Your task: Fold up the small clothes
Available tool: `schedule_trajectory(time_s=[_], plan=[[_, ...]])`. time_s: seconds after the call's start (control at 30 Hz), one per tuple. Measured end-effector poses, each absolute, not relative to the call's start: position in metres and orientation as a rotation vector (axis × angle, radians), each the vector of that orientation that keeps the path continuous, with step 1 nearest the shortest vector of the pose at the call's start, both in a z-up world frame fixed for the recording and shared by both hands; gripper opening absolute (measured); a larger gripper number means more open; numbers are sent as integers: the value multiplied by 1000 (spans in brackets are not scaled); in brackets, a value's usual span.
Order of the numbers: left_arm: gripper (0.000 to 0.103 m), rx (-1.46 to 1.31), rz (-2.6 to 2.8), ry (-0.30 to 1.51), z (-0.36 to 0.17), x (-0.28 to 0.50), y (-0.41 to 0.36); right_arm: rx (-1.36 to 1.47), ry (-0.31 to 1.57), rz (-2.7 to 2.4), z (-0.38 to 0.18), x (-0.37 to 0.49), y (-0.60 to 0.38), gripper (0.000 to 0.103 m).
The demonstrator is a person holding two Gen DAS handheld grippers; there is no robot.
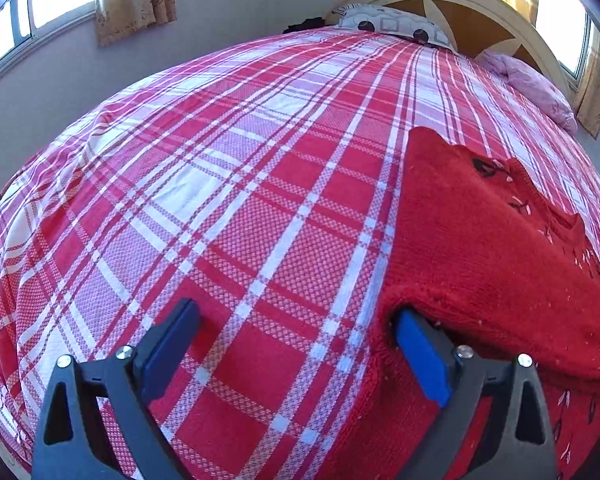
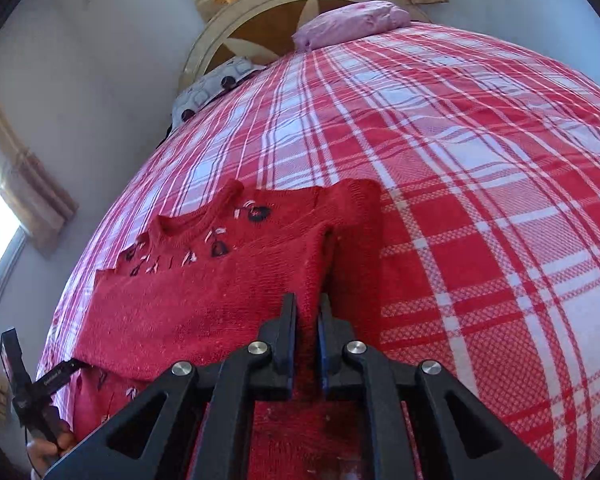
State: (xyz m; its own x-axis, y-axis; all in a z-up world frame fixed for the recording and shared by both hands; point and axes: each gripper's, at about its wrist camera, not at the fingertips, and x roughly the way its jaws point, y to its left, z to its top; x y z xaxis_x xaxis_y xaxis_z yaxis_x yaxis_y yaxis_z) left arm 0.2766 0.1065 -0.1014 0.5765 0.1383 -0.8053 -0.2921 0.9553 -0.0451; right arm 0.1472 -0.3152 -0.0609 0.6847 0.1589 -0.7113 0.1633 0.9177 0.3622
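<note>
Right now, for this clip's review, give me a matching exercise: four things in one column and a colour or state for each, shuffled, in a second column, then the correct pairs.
Things:
1. red knitted sweater
2. left gripper
3. right gripper
4. plump pink pillow

States:
A. jaws wide apart, with one pad tucked under knit fabric
B. lying at the headboard end of the checked bedspread
C. spread on the bed, embroidered near the neckline
D. shut on a pinched ridge of red knit

Pairs: 1-C, 2-A, 3-D, 4-B
</note>
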Motion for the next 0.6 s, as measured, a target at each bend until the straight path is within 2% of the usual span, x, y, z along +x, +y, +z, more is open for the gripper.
schedule_trajectory(time_s=[0.1,0.2,0.37,0.6], plan=[[99,-175,224,932,-101,272,108,415,836,2,-58,141,-314,10],[99,-134,195,930,-97,257,111,400,808,-72,-44,118,-317,18],[99,-61,186,820,-75,225,113,211,720,-110,-15,92,-295,19],[99,-23,61,738,-49,225,72,130,807,66,-31,126,-247,19]])
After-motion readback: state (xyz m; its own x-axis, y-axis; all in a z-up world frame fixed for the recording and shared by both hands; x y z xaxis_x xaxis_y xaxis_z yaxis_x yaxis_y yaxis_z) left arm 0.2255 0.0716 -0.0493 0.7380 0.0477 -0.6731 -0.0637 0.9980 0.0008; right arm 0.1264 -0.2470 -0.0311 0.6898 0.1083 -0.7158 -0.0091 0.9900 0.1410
